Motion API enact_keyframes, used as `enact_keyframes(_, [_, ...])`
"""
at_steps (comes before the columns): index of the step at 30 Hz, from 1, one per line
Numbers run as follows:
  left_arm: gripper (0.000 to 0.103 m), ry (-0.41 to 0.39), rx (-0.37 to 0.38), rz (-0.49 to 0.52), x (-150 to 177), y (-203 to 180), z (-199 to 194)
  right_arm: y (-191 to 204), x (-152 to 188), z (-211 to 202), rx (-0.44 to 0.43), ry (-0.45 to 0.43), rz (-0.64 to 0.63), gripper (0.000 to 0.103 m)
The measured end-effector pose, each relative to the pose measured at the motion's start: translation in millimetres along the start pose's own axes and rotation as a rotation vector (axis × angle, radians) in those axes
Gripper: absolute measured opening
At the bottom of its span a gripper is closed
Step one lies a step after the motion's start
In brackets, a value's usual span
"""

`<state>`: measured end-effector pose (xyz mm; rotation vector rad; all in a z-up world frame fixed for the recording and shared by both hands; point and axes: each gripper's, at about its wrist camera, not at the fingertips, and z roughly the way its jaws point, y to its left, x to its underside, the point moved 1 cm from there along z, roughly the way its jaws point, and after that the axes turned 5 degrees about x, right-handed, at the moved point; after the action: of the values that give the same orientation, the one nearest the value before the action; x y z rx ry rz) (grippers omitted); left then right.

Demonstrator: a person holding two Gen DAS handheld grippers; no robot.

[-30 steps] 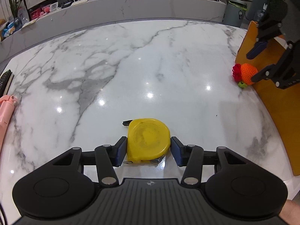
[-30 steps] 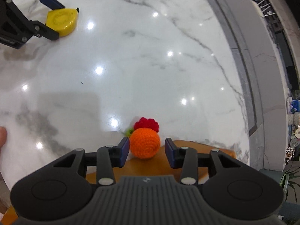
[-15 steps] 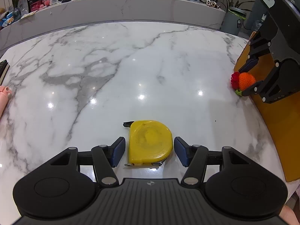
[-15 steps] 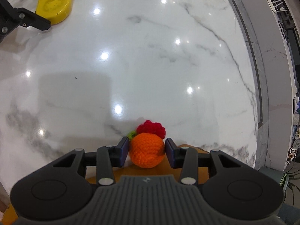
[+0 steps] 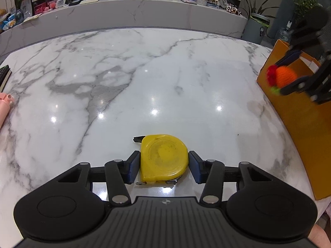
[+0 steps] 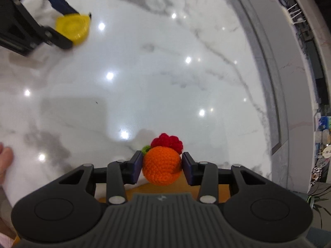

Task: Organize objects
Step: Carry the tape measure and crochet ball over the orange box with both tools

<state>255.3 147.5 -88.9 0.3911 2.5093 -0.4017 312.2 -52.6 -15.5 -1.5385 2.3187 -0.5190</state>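
One marble table [image 5: 165, 78] fills both of my views, white with grey veins and bright lamp spots. One orange box [image 5: 300, 124] stands along the right edge of my left view; its inside is hidden from here. Behind the table a long marble ledge [image 5: 124, 14] carries small clutter too distant to count.

I carry two grippers. My left gripper [image 5: 163, 165] sits low in the middle of its frame with one yellow tape measure [image 5: 163, 159] lying flat on the table between its jaws, which are closing and now meet its sides. My right gripper [image 6: 162, 166] has its jaws clenched on one orange crocheted ball [image 6: 161, 168] with a red tuft, lifted over the table edge and the box rim; in the left view it shows blurred at the upper right.

One pink object [image 5: 5, 107] pokes in at the left edge.
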Motion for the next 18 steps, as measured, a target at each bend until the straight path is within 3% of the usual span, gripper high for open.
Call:
enact_keyframes(4, [0.057, -0.024, 0.040, -0.005, 0, -6, -8, -7, 14, -38, 0.039, -0.041, 0.020, 0.043])
enact_keyframes(11, [0.057, -0.100, 0.098, 0.100, -14, -52, -37, -14, 60, -78, 0.093, -0.057, 0.068, 0.043])
enact_keyframes(18, [0.057, -0.136, 0.141, 0.294, -37, -127, -69, -6, 114, -105, 0.142, -0.056, 0.101, 0.043])
